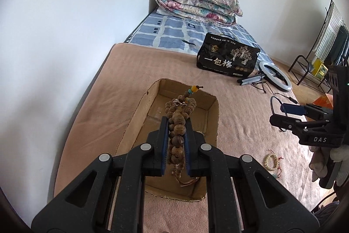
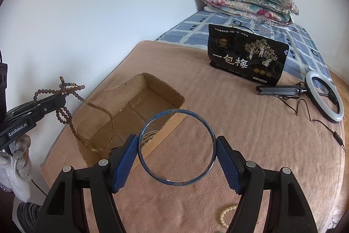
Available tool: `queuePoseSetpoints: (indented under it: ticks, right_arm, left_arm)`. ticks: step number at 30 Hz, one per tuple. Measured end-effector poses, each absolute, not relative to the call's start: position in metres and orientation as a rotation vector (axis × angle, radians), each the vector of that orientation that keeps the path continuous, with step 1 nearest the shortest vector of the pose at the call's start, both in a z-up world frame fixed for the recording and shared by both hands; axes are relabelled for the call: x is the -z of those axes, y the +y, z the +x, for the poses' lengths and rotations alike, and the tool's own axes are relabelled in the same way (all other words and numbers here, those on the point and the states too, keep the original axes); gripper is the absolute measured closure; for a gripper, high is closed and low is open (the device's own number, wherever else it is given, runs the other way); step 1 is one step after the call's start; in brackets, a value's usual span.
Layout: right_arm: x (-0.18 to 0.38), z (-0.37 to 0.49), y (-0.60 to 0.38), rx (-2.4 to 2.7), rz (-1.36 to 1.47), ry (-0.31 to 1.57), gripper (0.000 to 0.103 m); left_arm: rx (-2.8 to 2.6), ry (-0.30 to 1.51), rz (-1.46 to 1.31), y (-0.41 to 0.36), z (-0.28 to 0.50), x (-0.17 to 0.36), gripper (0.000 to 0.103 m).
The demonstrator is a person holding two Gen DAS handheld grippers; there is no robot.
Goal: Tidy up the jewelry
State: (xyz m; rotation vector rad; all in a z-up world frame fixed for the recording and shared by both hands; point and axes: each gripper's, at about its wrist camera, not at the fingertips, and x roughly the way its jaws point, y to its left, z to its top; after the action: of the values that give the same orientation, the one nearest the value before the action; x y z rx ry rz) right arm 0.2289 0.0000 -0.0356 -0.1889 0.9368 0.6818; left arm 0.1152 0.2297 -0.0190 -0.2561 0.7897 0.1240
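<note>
Left wrist view first: the left gripper (image 1: 177, 134) has its blue pads squeezed tight on a bunched-up string of brown wooden beads (image 1: 177, 123), hanging right over the open cardboard box (image 1: 139, 121) that sits on the pinkish-tan blanket (image 1: 240, 119). A yellow and teal bead sticks out at the far tip of the bunch, and a few loose ends dangle down below the pads. Off to the right on the blanket there's a small cream bead bracelet (image 1: 271, 161) with red thread, well apart from the box. From the right wrist view, the right gripper (image 2: 177, 146) is spread wide but it's actually gripping a big blue bangle (image 2: 205, 123), one pad pressed on each side of the ring, held up in the air just beside the near corner of the box. Through the ring you can see some pale beads (image 2: 149, 135) already lying inside the box. Another pale bead strand (image 2: 226, 214) lies on the blanket close under that gripper. Further back: a black snack bag (image 2: 247, 56) standing up, a ring light (image 2: 325, 97) lying flat with its cable trailing, and a folded floral quilt (image 2: 248, 0) on the blue checked sheet.
</note>
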Motion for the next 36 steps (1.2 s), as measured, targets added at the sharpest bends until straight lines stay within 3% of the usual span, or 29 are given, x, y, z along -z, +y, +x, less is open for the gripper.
queuePoseSetpoints:
  ticks: [36]
  right_arm:
    - [0.105, 0.259, 0.115, -0.727, -0.27, 0.979, 0.029]
  left_arm:
    - [-0.134, 0.922, -0.251, 0.243, 0.119, 0.103, 0.092]
